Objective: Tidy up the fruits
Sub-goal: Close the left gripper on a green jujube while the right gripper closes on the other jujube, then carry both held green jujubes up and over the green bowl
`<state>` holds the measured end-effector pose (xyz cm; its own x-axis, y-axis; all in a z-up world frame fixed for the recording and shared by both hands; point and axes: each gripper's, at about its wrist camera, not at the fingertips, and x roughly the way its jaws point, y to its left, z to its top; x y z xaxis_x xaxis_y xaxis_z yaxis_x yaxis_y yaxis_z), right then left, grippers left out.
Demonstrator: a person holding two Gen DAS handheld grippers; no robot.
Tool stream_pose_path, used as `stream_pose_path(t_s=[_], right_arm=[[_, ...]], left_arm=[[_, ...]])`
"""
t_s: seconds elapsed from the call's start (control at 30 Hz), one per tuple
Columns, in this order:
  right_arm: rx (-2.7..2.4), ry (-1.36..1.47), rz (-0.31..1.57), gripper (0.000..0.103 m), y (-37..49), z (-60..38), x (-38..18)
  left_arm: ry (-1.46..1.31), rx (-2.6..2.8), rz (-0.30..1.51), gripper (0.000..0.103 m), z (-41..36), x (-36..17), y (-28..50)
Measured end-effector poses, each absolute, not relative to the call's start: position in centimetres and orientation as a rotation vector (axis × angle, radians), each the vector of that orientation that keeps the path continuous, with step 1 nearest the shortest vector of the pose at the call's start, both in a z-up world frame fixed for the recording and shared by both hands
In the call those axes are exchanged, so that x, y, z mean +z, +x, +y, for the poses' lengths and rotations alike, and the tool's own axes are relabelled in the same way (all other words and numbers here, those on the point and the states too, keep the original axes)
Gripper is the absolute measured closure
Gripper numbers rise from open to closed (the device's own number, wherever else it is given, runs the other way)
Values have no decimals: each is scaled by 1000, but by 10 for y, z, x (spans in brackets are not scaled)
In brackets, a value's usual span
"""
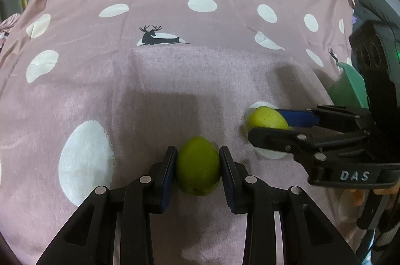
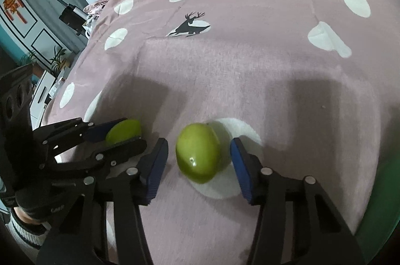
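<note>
Two green fruits lie on a pink cloth with white dots (image 1: pixel 175 80). My left gripper (image 1: pixel 198 166) is shut on one green fruit (image 1: pixel 197 166), its pads touching both sides; this fruit also shows in the right wrist view (image 2: pixel 123 131) between the left gripper's fingers (image 2: pixel 117 140). My right gripper (image 2: pixel 200 162) is open around the second green fruit (image 2: pixel 198 152), with gaps on both sides. In the left wrist view this fruit (image 1: pixel 268 117) sits between the right gripper's fingers (image 1: pixel 272 137), on a white dot.
A green container (image 1: pixel 350 87) stands at the right behind the right gripper; a green edge (image 2: pixel 380 202) shows at the right wrist view's lower right. The cloth's left edge drops off toward furniture and plants (image 2: pixel 55 60).
</note>
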<state>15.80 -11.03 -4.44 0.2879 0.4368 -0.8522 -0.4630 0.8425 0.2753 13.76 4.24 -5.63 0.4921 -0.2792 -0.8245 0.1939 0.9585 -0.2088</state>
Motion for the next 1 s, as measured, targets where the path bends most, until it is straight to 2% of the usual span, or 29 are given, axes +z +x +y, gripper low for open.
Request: stream_pose_path(t_s=[0.1, 0.6, 1.0], right_arm=[[594, -50, 1125, 67, 159, -109, -45], [655, -8, 1120, 67, 117, -122, -35], [687, 36, 1068, 67, 66, -140, -11]], left_arm=[[-91, -289, 1016, 69, 43, -57, 138], [-116, -277, 1026, 69, 41, -53, 124], [-96, -278, 980, 69, 31, -29, 91]])
